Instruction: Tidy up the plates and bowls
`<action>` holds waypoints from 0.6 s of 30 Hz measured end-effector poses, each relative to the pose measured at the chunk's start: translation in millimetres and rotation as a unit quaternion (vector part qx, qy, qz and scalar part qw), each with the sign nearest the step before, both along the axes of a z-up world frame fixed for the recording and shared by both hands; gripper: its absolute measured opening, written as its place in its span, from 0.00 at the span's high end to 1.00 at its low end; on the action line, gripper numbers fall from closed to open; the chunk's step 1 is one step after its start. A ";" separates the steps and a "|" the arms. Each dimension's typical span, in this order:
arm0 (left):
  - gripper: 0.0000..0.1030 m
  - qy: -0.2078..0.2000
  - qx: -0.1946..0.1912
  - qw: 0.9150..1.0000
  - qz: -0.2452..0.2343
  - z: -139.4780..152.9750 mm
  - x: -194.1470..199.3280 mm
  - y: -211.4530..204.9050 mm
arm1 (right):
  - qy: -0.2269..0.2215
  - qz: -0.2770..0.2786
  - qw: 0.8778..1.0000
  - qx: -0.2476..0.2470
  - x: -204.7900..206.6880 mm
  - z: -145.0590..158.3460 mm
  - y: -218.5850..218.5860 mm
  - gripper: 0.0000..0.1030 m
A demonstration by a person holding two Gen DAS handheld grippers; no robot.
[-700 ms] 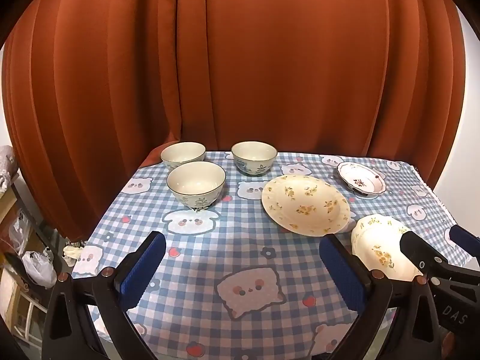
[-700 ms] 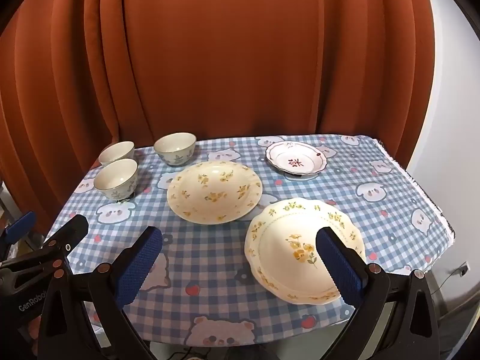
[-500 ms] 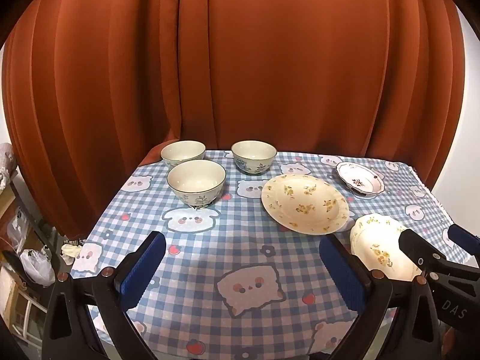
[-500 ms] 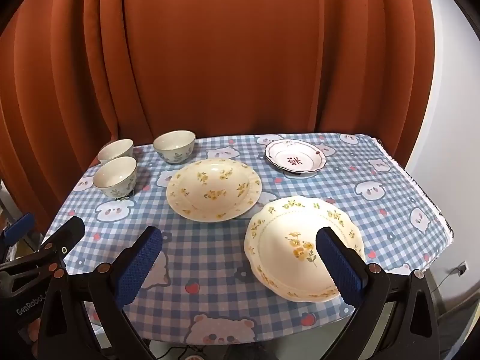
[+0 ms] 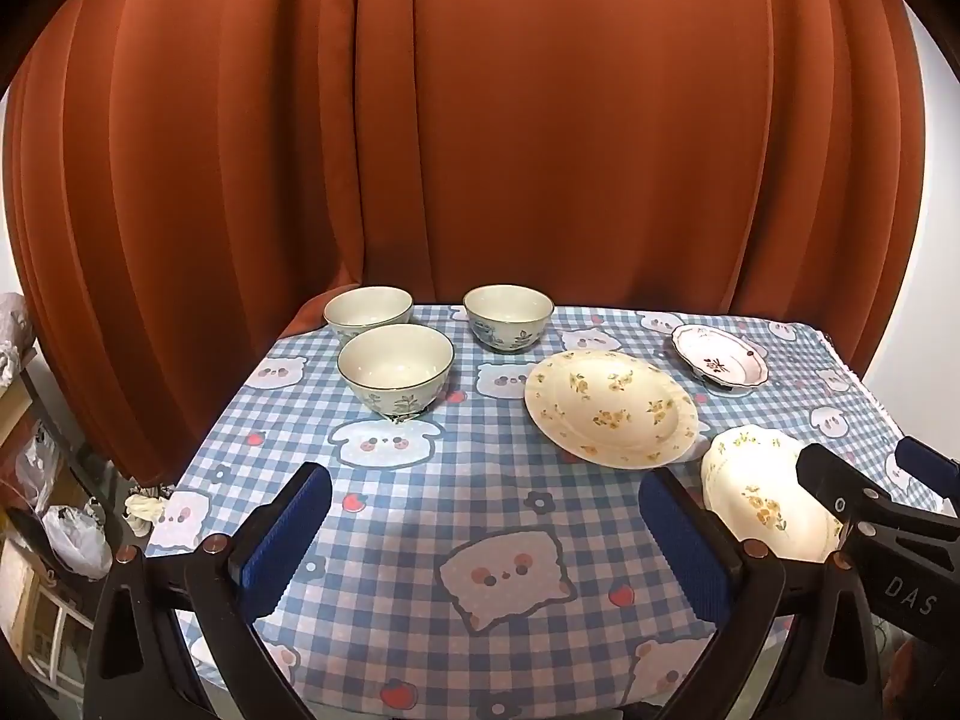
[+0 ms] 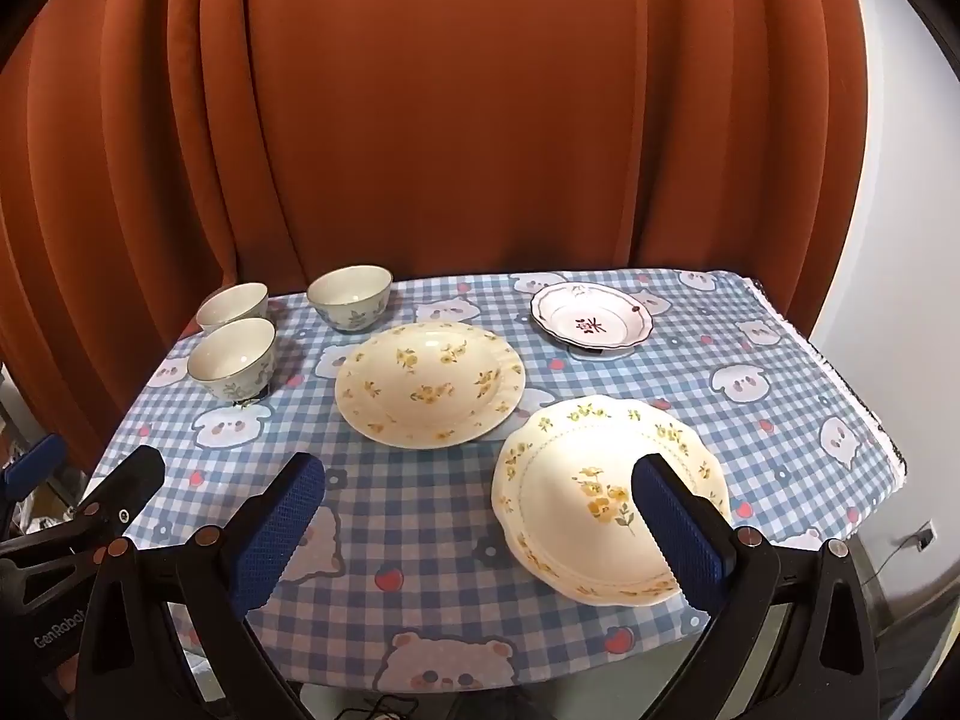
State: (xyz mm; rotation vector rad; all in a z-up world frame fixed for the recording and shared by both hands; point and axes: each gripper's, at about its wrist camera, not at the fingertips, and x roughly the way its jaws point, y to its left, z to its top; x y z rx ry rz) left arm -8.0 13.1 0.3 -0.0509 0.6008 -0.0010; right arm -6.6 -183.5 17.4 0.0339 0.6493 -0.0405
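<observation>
Three pale bowls with blue-green leaf prints sit at the table's far left: a near bowl (image 5: 394, 369) (image 6: 231, 358), a back-left bowl (image 5: 368, 313) (image 6: 232, 305) and a back-middle bowl (image 5: 508, 316) (image 6: 350, 297). A round cream plate with yellow flowers (image 5: 611, 407) (image 6: 428, 383) lies mid-table. A scalloped cream plate (image 5: 757, 498) (image 6: 594, 483) lies near the front right. A small white plate with a red motif (image 5: 719, 355) (image 6: 591, 316) sits at the back right. My left gripper (image 5: 486, 534) hovers open above the front of the cloth. My right gripper (image 6: 480, 531) is open too, its right finger (image 6: 678, 531) over the scalloped plate.
A blue-and-white checked tablecloth (image 5: 480, 498) with bear prints covers the table. A rust-orange curtain (image 5: 480, 150) hangs behind it. Bags and clutter (image 5: 66, 534) sit on the floor to the left. A white wall (image 6: 888, 300) stands to the right.
Both views have drifted back slightly from the table, so the dishes look a little smaller and farther. No dish has moved and both grippers remain open.
</observation>
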 end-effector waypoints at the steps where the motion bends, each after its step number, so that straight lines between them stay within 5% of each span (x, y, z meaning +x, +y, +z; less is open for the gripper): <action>1: 0.00 0.000 0.000 1.000 0.001 -0.1 0.3 -0.5 | -0.001 -0.002 1.000 0.000 -1.0 0.4 -0.9 0.00; 18: 0.00 0.003 0.006 1.000 -0.005 -0.3 2.3 -6.7 | 0.007 -0.012 1.000 0.001 2.4 -2.0 -1.8 0.00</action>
